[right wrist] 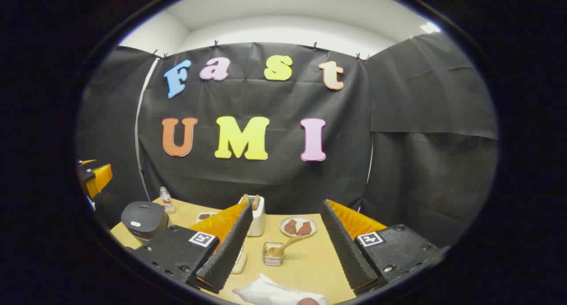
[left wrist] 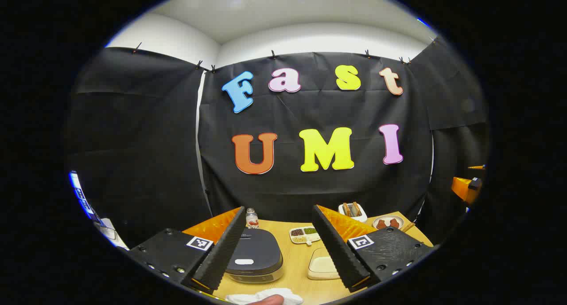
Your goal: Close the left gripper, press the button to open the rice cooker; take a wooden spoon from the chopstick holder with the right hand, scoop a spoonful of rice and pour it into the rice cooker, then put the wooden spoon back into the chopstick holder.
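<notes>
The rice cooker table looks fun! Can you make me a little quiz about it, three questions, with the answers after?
1. True or false: the rice cooker has its lid shut.
2. What leans in the clear holder? A) wooden spoon B) fork C) whisk
3. Fill in: both the left gripper and the right gripper have their fingers spread ____.

Key: 1 true. 2 A, the wooden spoon. 3 open.
</notes>
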The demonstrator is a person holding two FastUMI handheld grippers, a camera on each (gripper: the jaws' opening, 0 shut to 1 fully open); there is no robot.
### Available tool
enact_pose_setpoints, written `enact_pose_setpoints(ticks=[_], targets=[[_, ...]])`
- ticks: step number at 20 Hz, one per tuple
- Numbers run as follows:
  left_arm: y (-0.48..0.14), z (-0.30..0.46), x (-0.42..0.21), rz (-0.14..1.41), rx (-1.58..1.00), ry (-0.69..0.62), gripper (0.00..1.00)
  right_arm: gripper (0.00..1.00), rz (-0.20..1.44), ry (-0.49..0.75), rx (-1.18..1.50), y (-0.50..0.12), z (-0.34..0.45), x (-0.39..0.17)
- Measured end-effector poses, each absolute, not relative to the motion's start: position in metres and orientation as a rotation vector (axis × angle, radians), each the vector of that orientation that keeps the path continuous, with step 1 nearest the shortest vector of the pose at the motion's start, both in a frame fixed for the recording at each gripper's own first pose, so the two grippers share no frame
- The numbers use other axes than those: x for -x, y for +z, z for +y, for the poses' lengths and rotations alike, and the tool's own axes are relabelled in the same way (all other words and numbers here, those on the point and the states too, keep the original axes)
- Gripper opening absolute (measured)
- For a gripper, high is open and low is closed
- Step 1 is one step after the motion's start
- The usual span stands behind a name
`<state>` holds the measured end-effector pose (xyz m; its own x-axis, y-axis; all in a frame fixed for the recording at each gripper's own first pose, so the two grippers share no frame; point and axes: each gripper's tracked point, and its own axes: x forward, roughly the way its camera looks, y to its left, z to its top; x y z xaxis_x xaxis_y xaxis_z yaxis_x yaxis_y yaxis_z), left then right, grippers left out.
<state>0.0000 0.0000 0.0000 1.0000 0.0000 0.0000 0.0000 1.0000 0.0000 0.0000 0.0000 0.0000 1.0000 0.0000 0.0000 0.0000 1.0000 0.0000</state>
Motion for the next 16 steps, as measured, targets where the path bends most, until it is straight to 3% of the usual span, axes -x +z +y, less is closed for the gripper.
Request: enact_pose_setpoints(ticks=[16], targets=[[-0.0025,0.0020,-0.0088,0.004,-0.005,0.003,0.95,1.00,0.015,0.002,0.007,-0.0035,0.0046,-0.0087]])
